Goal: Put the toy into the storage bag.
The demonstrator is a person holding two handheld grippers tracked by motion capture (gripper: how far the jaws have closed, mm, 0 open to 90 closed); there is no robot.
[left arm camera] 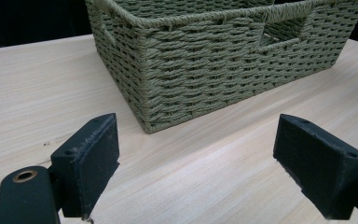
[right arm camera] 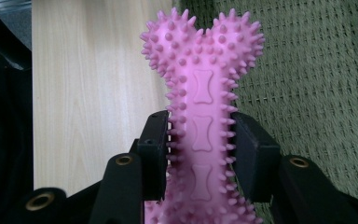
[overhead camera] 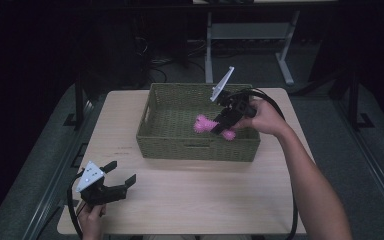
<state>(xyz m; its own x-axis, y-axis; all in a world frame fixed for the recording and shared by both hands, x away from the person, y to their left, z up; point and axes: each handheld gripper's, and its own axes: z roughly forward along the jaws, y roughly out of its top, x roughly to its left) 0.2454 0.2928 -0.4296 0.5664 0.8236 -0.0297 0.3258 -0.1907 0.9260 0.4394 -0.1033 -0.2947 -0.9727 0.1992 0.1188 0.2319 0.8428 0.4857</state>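
Two jaws of our right gripper pinch the pink spiked bone toy by its shaft over the woven basket, our left gripper idling spread above the table; those rubbery spikes could let it slip out early.

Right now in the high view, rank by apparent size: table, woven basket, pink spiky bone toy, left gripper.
1. Table, largest.
2. Woven basket.
3. Left gripper.
4. Pink spiky bone toy, partly hidden by the right gripper, so its rank against the nearer left gripper is unsure.
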